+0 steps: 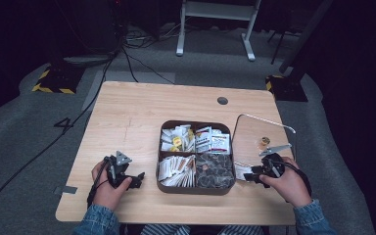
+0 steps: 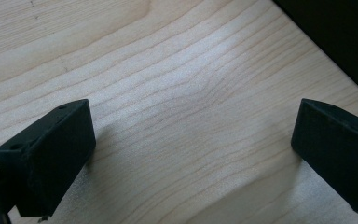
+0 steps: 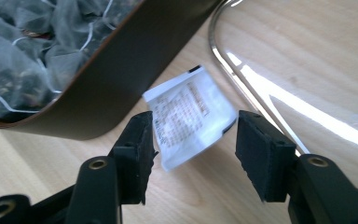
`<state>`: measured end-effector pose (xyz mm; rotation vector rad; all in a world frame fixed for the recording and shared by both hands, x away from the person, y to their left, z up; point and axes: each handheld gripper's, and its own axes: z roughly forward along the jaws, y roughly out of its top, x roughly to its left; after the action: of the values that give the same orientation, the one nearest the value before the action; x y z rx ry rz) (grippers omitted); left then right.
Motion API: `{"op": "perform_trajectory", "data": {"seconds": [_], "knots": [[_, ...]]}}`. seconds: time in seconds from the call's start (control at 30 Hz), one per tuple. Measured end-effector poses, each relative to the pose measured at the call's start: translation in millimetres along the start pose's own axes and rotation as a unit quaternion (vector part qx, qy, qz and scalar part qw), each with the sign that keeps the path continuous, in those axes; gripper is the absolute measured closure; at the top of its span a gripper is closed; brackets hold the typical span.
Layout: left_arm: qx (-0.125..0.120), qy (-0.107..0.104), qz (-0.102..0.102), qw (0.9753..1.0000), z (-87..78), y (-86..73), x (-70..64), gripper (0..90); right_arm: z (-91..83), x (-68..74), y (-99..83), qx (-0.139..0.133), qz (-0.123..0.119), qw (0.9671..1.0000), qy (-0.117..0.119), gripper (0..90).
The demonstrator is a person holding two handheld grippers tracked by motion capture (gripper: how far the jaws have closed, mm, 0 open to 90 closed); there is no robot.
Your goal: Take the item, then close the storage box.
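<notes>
In the high view, a dark four-compartment tray (image 1: 195, 188) is seen at the centre of the wooden table (image 1: 132, 117). Packets fill its upper two compartments, paper sticks the lower left one, and dark tea bags (image 1: 214, 170) the lower right one. A clear lid with a metal rim (image 1: 264, 120) lies at about 3 o'clock from the tray, just beside it. The left gripper (image 1: 138, 179) is held at 9 o'clock from the tray, near its wall, over bare wood. The right gripper (image 1: 247, 176) is held at 4 o'clock from the tray, with a small white sachet (image 1: 241, 170) at its tips, between the tray and the lid.

In the left gripper view, the two black jaws are seen spread wide, with nothing but wood grain between them.

In the right gripper view, the white sachet (image 3: 190, 114) with fine red print is seen between the two jaws. The left jaw is touching its edge; the right jaw is at its other corner, but contact there cannot be told. The sachet is tilted and lies at 12 o'clock from the jaws, between the tray's brown wall (image 3: 121, 79) and the lid's rim (image 3: 242, 84). Mesh tea bags (image 3: 23, 51) are seen inside the tray at 10 o'clock.
</notes>
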<state>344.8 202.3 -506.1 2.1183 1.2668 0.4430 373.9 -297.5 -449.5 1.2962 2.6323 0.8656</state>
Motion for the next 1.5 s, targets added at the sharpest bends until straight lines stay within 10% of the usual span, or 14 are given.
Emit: {"op": "perform_trajectory", "data": {"seconds": [0.67, 1.1, 1.5], "knots": [[0.001, 0.001, 0.001, 1.0000, 0.0, 0.1, 0.2, 0.0, -24.9, -4.0, 13.3, -0.105, -0.005, 0.9938, -0.037, 44.7], [0.000, 0.002, 0.001, 1.0000, 0.3, 0.4, 0.1, 0.0, -37.8, -12.2, 26.1, -0.202, -0.015, 0.9771, -0.066, 40.5], [-0.001, 0.004, -0.003, 1.0000, -1.2, -1.4, -0.8, 0.1, -28.7, -47.6, 34.7, -0.224, 0.010, 0.9692, -0.102, 40.3]]}}
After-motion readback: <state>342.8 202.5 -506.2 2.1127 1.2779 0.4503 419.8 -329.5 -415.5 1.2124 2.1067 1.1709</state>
